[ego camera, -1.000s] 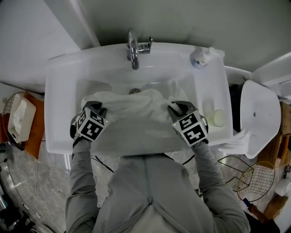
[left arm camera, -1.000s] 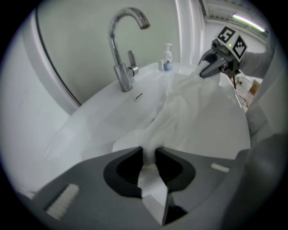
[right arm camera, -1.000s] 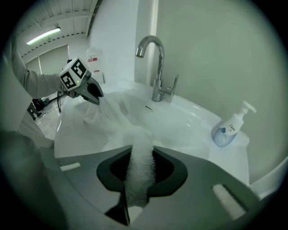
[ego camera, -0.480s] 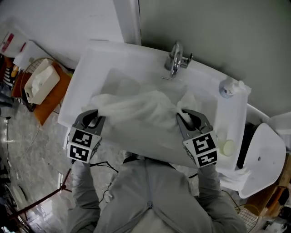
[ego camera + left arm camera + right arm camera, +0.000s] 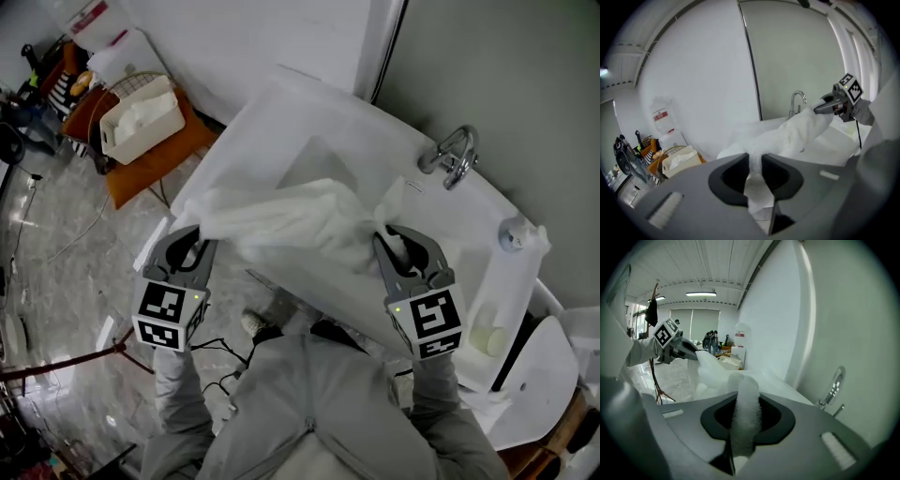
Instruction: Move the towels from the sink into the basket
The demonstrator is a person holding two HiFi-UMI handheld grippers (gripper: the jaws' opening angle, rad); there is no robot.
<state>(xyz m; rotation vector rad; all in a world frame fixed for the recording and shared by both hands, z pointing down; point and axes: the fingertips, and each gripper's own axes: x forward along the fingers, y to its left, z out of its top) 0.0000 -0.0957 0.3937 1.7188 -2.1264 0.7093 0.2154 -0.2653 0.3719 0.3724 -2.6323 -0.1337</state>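
Observation:
A white towel (image 5: 291, 220) hangs stretched between my two grippers, above the front left part of the white sink (image 5: 272, 103). My left gripper (image 5: 195, 242) is shut on the towel's left end, out past the sink's left front corner. On the right end my right gripper (image 5: 403, 246) is shut, over the sink's front rim. In the left gripper view the towel (image 5: 797, 133) runs from my jaws (image 5: 754, 161) to the other gripper (image 5: 834, 101). The right gripper view shows a fold of towel (image 5: 745, 413) pinched upright. The basket (image 5: 141, 117), with white cloth in it, stands far left on an orange stand.
The chrome faucet (image 5: 452, 155) is at the sink's back, with a small white bottle (image 5: 514, 234) on the rim to its right. A pale yellow round object (image 5: 487, 337) lies on the right ledge. Cables and a red stand leg (image 5: 56, 361) cross the marble floor at left.
Both grippers have lifted the towel out of the basin and carried it left and towards the front rim. The head view has swung left, bringing the basket closer to the middle.

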